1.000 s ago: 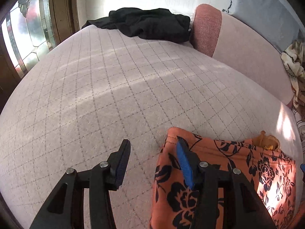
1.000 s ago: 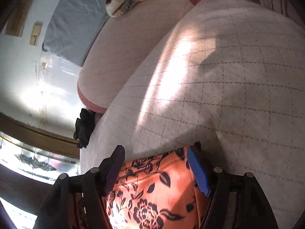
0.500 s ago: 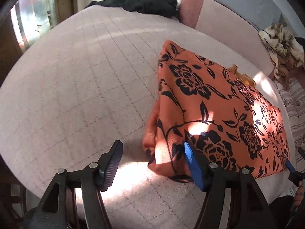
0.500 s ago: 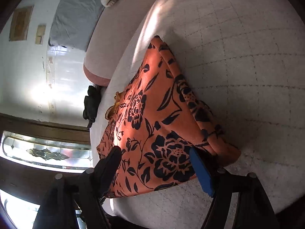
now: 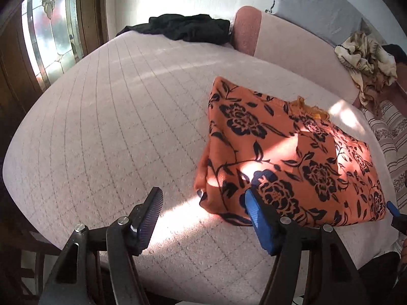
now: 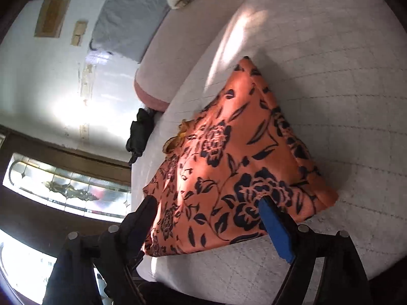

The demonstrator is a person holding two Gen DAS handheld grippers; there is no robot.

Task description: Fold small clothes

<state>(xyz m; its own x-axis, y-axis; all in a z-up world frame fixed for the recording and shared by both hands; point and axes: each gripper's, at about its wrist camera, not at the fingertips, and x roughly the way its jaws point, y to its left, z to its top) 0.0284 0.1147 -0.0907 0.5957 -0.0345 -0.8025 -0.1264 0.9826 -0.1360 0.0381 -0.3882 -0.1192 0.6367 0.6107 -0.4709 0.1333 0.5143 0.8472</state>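
Note:
An orange cloth with black flowers [image 5: 287,152] lies folded into a rough rectangle on the pale quilted cushion [image 5: 122,127]. It also shows in the right wrist view [image 6: 229,167]. My left gripper [image 5: 203,211] is open and empty, above the cushion's front edge by the cloth's near left corner. My right gripper [image 6: 208,218] is open and empty, just in front of the cloth's near edge. One blue tip of the right gripper [image 5: 391,207] shows at the cloth's right corner in the left wrist view.
A black garment [image 5: 183,28] lies at the cushion's far end, also in the right wrist view [image 6: 140,132]. A pink backrest [image 5: 292,48] runs along the right. A crumpled cream garment [image 5: 366,58] lies on it. A stained-glass window [image 5: 51,30] stands to the left.
Both grippers have pulled back from the cloth toward the cushion's front edge, staying open. The cloth now lies folded and whole in view, no longer between the fingers.

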